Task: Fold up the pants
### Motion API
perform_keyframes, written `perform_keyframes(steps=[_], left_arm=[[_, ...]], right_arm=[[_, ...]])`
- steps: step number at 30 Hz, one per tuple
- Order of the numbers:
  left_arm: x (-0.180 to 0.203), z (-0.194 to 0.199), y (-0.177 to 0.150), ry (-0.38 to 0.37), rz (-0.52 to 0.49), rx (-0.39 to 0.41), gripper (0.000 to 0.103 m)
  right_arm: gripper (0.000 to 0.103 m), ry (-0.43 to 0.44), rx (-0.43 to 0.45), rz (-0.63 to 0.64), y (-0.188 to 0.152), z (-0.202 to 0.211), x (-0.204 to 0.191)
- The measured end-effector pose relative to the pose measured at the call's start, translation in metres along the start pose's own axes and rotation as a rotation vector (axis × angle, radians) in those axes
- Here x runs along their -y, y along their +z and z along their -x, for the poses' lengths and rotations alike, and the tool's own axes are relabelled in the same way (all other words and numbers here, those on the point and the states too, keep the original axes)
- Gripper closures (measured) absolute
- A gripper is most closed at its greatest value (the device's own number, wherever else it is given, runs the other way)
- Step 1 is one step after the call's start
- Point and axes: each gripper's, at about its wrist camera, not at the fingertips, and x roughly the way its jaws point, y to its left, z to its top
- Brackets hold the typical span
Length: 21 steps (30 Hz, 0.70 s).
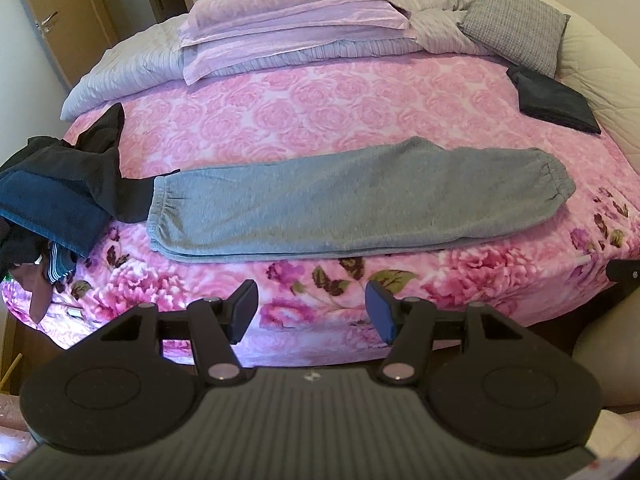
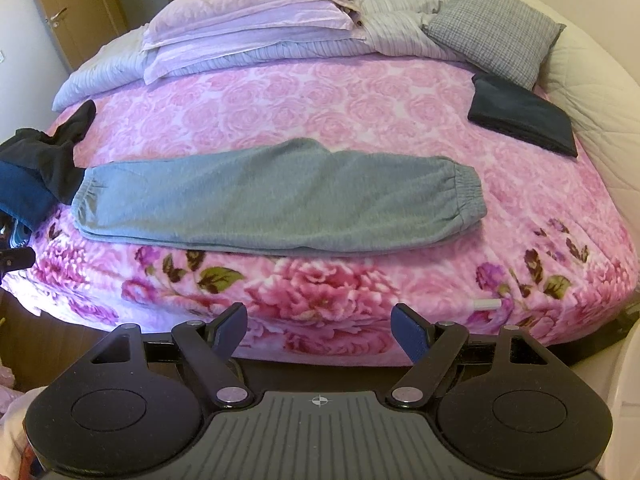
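Grey sweatpants (image 1: pixel 352 200) laid lengthwise across bed (image 1: pixel 320 120), both grippers empty.
Left→right: dark clothes pile (image 1: pixel 60 184) touches pants' left end; long axis crosswise, ahead of left gripper (image 1: pixel 312 306) & right gripper (image 2: pixel 320 328), fingers spread. Right view shows folded dark garment (image 2: pixel 520 116) fuller, beyond pants' right end.

Left gripper (image 1: pixel 312 306): black two-finger tool, angled downward, jaws parted with a clear gap, blue pads (image 1: pixel 380 312) facing inward, nothing between them, touching nothing. Right gripper (image 2: pixel 319 328): same build, same downward tilt, jaws spread somewhat wider, blue pads (image 2: pixel 408 332) bare, nothing held. Both sit at the near edge of their own views.
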Motion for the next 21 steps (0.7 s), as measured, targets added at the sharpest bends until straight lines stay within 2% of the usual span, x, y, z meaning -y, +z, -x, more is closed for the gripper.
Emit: perform_keyframes(steps=[7,10,15,21], left_arm=[[-0.003,-0.003,-0.001,-0.011,0.002,-0.019,0.047],[-0.01,-0.008,-0.006,-0.04,0.027,-0.04,0.047],[-0.038,-0.028,-0.015,-0.033,0.092,-0.11,0.047],[-0.074,-0.059,0.007,-0.013,0.136,-0.128,0.047]], right_arm=[[0.027,0.004,-0.012,0.001,0.004,-0.004,-0.006],[0.027,0.009,-0.027,0.004,0.003,-0.008,-0.009],[0.027,0.003,-0.065,-0.002,0.008,-0.025,-0.012],[0.027,0.004,-0.078,-0.017,0.028,-0.04,-0.021]])
